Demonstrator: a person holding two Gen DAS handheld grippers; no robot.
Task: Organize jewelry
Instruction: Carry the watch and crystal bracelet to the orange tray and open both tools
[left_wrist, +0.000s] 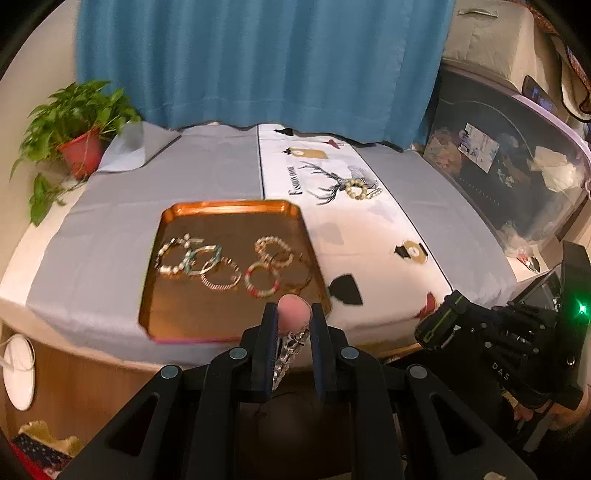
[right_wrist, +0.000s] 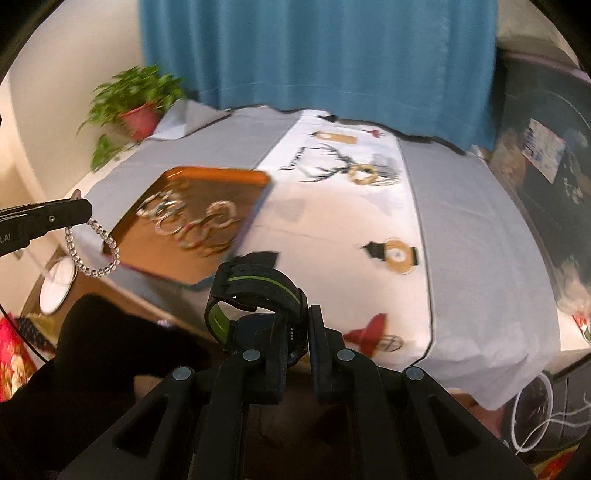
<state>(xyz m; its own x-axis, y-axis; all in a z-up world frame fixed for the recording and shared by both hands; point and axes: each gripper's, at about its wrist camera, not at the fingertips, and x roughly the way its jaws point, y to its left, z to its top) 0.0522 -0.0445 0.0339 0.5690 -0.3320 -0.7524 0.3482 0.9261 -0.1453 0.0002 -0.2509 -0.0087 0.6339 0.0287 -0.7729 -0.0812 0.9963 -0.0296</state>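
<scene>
- The left hand-held gripper (left_wrist: 293, 321) is clamped on a clear bead bracelet (right_wrist: 92, 251), which dangles in a loop below its tips, off the near edge of the bench (left_wrist: 406, 177).
- The right hand-held gripper (right_wrist: 295, 325) is closed narrow on a black watch with a green stripe (right_wrist: 255, 288), held above the near edge of the bench.
- An orange tray (left_wrist: 177, 310) sits on the grey cloth (left_wrist: 110, 236) and holds several bangles and bracelets (left_wrist: 232, 264) in a loose row.
- A pearl bracelet (left_wrist: 358, 189) lies on the white printed runner (left_wrist: 373, 236), well apart from the tray.
</scene>
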